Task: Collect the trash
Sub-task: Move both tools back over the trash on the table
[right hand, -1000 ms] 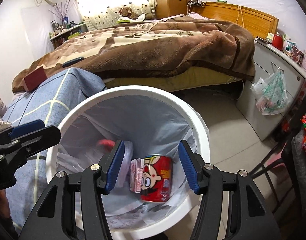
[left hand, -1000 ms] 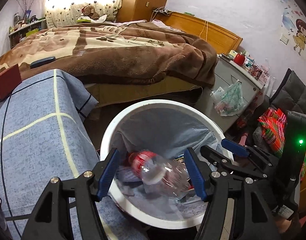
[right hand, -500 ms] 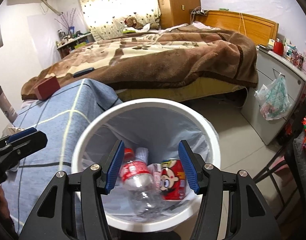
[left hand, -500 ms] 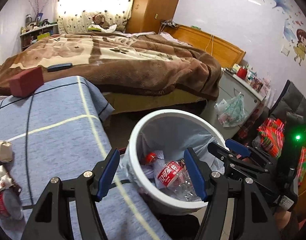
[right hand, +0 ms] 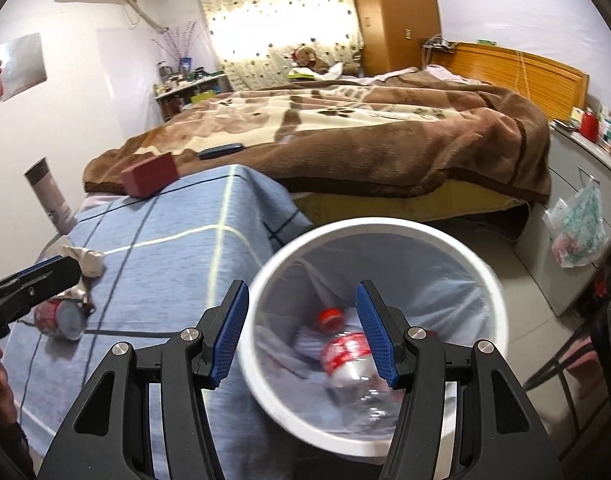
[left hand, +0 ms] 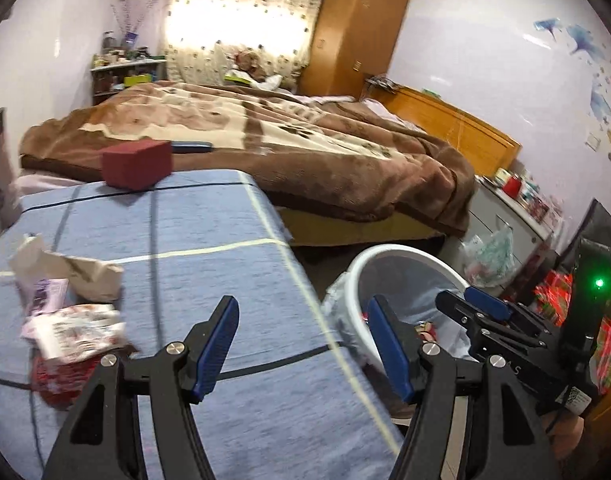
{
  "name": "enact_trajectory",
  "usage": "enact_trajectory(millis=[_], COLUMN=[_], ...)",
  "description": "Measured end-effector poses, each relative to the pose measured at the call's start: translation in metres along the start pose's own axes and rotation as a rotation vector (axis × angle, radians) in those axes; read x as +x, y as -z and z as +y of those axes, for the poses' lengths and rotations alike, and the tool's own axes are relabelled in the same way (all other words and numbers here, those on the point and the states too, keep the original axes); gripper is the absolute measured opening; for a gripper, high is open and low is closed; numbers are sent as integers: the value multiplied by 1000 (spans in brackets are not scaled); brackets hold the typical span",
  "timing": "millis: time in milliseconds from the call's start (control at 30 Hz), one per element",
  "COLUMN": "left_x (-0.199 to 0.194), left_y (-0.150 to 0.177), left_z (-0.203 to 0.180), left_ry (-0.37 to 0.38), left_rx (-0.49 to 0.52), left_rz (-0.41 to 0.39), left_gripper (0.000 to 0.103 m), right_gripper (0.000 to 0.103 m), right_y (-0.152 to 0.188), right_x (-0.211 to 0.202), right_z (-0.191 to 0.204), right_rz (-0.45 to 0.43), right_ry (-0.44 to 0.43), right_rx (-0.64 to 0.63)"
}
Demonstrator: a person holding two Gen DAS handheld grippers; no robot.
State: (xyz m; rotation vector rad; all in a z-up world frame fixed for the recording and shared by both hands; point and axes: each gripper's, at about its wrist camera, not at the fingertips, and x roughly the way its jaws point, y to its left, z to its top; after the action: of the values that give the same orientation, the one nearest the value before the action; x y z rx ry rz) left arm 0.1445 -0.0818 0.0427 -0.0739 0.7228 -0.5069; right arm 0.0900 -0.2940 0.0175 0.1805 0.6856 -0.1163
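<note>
- Landmark: white bin (right hand: 493,280), standing off the right edge of the blue-covered worktop (left hand: 209,240).
- Left tongs (left hand: 301,350): jaws apart, nothing between the pads; they sit over the worktop just left of the bin.
- Right tongs (right hand: 301,332): jaws apart and empty, directly above the bin mouth; a plastic bottle (right hand: 349,356) lies inside, below them.
- Remaining trash (left hand: 71,328): a pile of wrappers, crumpled paper (left hand: 71,272) and what appears to be a red can (blurred), on the worktop well left of the bin.
- Deciding relation: the pile lies left and slightly forward of the left tongs, on the side away from the bin. The left tongs are nearer and likely suited to the next pick.
- No long axis can be read from the blurred pile.
</note>
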Motion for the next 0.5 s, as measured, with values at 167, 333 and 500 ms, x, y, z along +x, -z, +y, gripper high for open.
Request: enact_trajectory(millis=[167,333,500], left_x=[-22,-44,-63], left_y=[4,11,21], left_z=[33,67,105], left_ry=[-56,-120,-192], left_rx=[-43,-94,-151], left_rz=[-32,-62,-76], left_gripper=[69,70,71], right_gripper=[57,57,57], right_y=[1,4,8], right_x=[2,6,8], right_z=[19,40,63], right_rz=[2,16,31], right_ry=[-43,-87,-139], right_rx=[-34,-63,-102])
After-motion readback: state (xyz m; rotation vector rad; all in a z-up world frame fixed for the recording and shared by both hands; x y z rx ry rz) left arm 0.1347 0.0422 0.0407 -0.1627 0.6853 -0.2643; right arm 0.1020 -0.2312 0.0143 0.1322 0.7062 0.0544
